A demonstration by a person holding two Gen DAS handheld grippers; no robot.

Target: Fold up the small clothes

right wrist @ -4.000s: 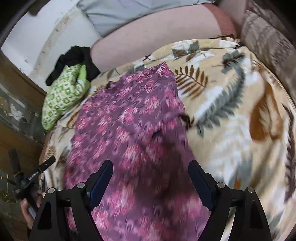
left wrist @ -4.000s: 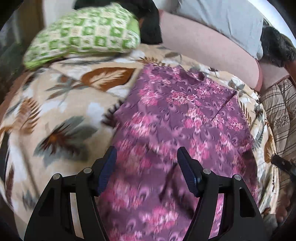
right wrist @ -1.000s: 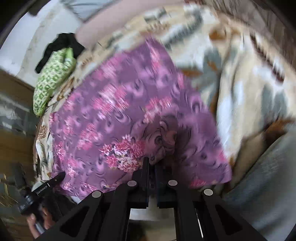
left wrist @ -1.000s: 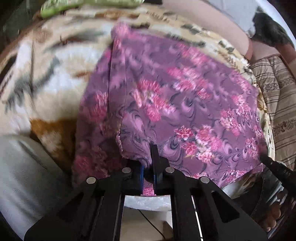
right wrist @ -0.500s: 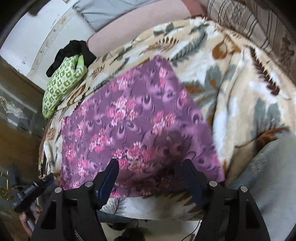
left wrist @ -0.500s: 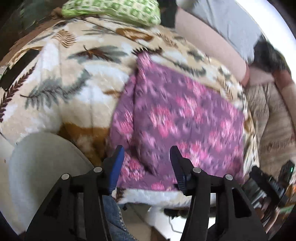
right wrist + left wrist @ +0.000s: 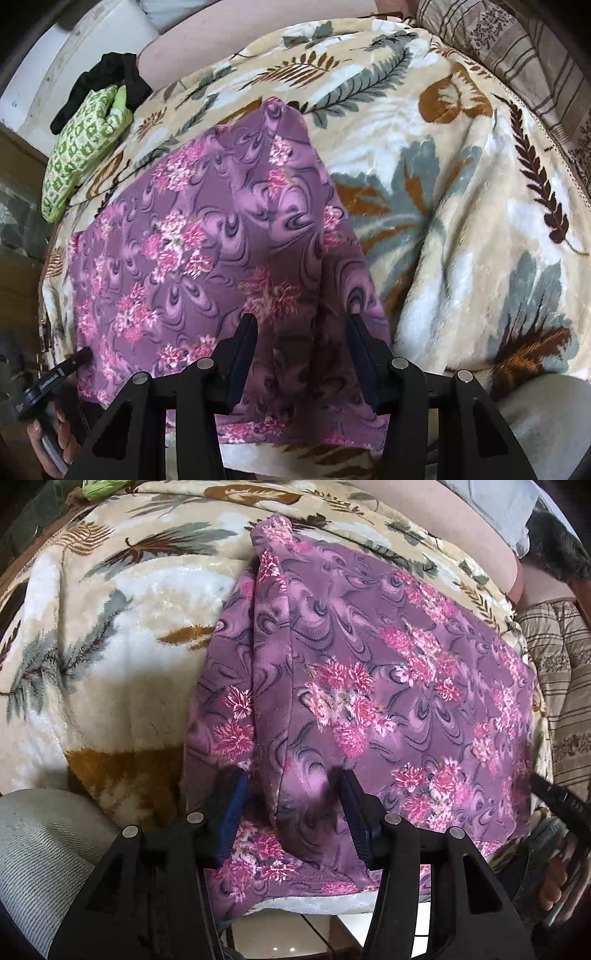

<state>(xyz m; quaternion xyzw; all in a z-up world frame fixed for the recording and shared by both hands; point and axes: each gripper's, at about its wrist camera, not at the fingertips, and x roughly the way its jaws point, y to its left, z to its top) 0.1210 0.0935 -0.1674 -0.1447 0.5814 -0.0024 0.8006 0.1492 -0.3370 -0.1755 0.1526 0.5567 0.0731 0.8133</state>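
Observation:
A purple garment with pink flowers [image 7: 369, 686] lies folded on a cream leaf-print blanket [image 7: 110, 627], near the bed's front edge. Its left side shows a lower layer sticking out under the folded top layer. My left gripper [image 7: 291, 808] is open, its jaws astride the folded edge at the garment's near left corner. In the right wrist view the garment [image 7: 207, 236] lies left of centre. My right gripper [image 7: 303, 350] is open and empty, jaws over the garment's near right corner.
A green patterned cloth [image 7: 85, 147] and a black item [image 7: 107, 81] lie at the far side of the blanket [image 7: 461, 184]. A striped brown cushion [image 7: 561, 686] borders the bed. A pink bolster [image 7: 443, 528] runs along the back. My grey-clad knee [image 7: 40, 856] is close.
Both grippers were shut on the garment's near edge a second ago. They have let go and opened, and now sit lower and closer over the near corners.

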